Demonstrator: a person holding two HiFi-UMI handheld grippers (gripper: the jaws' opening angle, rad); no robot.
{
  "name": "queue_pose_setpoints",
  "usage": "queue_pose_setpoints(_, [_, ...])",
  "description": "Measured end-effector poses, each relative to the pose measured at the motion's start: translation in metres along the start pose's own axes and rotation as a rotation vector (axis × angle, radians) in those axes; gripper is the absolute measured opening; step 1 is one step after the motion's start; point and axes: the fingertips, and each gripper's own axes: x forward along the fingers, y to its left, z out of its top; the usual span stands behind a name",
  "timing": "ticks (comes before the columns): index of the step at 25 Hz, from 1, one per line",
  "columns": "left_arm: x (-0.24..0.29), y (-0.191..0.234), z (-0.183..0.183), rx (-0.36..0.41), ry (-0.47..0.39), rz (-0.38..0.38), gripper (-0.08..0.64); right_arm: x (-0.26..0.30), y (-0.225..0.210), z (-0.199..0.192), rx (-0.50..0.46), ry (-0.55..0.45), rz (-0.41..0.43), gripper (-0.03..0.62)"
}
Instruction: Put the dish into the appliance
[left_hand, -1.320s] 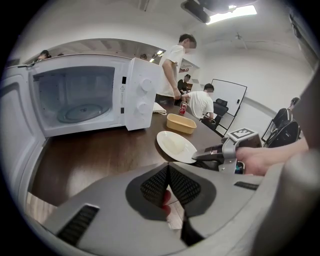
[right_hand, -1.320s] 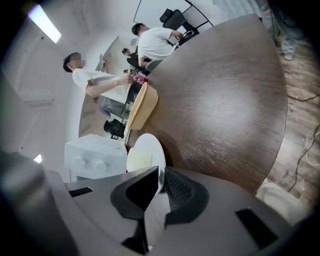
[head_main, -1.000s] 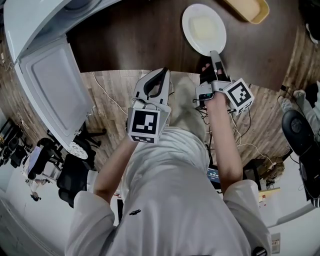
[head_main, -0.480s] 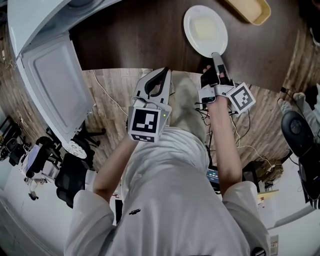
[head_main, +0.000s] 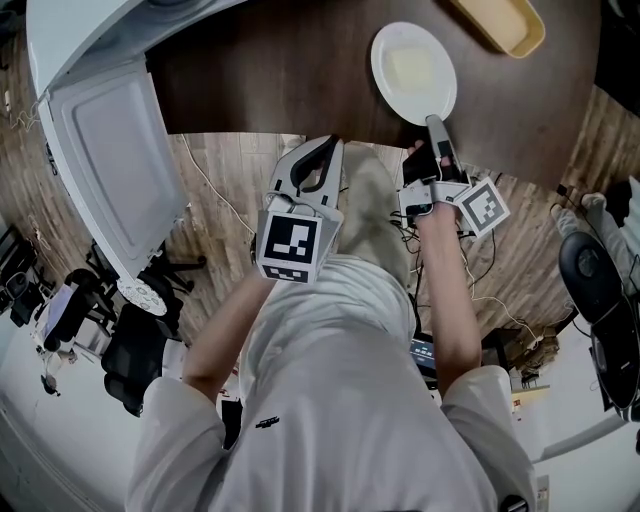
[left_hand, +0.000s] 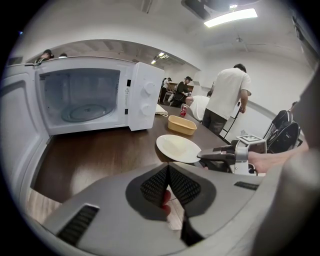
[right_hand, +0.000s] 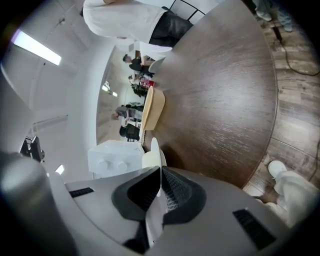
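A white plate (head_main: 414, 72) lies on the dark wooden table (head_main: 280, 80), near its front edge. My right gripper (head_main: 437, 130) is shut on the plate's near rim; in the right gripper view the plate (right_hand: 154, 152) shows edge-on between the pads of that gripper (right_hand: 160, 171). The white microwave (head_main: 90, 40) stands at the table's left with its door (head_main: 110, 170) swung wide open; the left gripper view shows its empty cavity and turntable (left_hand: 82, 111). My left gripper (head_main: 322, 150) hovers at the table's edge, left of the plate, shut on nothing (left_hand: 167, 169).
A yellow tray (head_main: 503, 22) sits behind the plate, with a red can (left_hand: 183, 110) further back. Several people (left_hand: 227, 95) stand beyond the table. Cables and office chairs (head_main: 140, 350) are on the wooden floor. Bare tabletop lies between plate and microwave.
The right gripper keeps its hold on the plate's rim. Plate, gripper and microwave all sit slightly lower and further right in the head view. The left gripper has not moved.
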Motion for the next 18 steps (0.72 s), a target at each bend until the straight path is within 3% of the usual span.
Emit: queue_pose_setpoints(18, [-0.015,0.015,-0.002,-0.039,-0.026,0.030,-0.002,-0.008,0.024,-0.028,-0.008,0.052,0.087,0.015])
